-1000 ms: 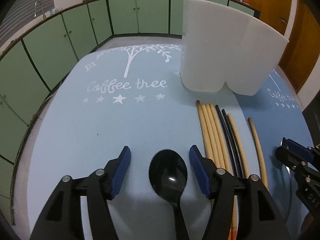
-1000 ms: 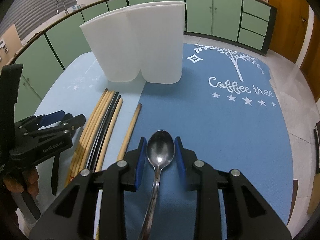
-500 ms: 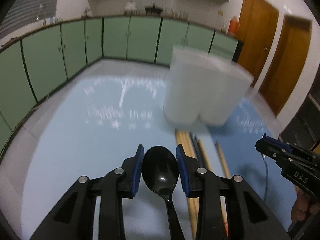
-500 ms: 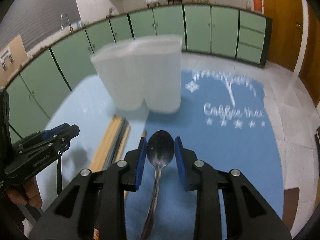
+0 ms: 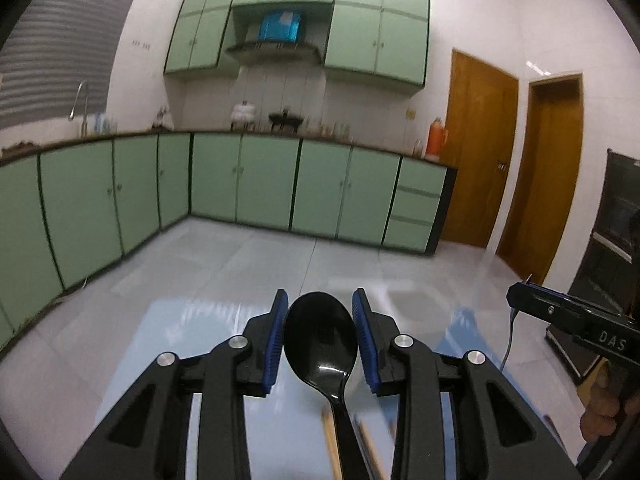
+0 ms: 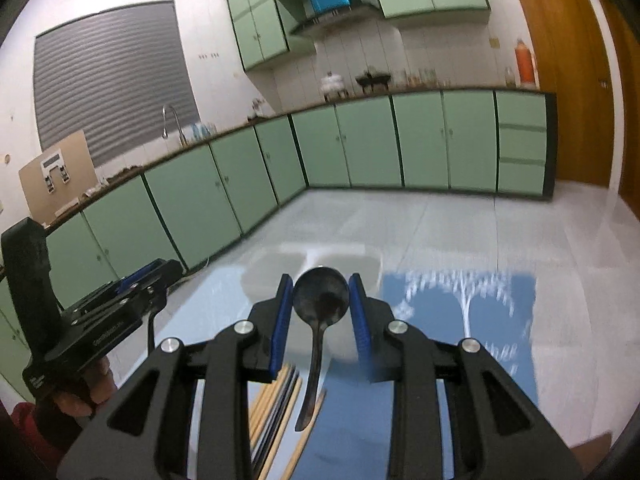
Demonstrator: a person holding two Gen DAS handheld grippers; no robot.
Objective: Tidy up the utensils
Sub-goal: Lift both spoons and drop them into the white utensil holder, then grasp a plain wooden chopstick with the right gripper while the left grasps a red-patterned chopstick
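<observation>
My left gripper [image 5: 320,334] is shut on a black plastic spoon [image 5: 322,340], bowl forward, raised above the table. My right gripper [image 6: 320,314] is shut on a metal spoon [image 6: 320,300], also raised, handle hanging down. The white two-compartment holder [image 6: 320,258] shows blurred just beyond the metal spoon, and faintly in the left wrist view [image 5: 400,300]. Several wooden and black chopsticks [image 6: 272,404] lie on the mat below; their ends show in the left wrist view [image 5: 332,440]. Each gripper appears in the other's view: the right [image 5: 568,316], the left [image 6: 120,300].
Light blue mat [image 5: 180,344] and dark blue "Coffee tree" mat [image 6: 460,320] cover the table. Green cabinets [image 5: 260,184] line the far walls. Wooden doors [image 5: 480,152] stand at right. White tiled floor lies beyond the table edge.
Both grippers have lifted and tilted up with their spoons; the left closed on the black spoon a second ago. The holder and chopsticks dropped low in both views.
</observation>
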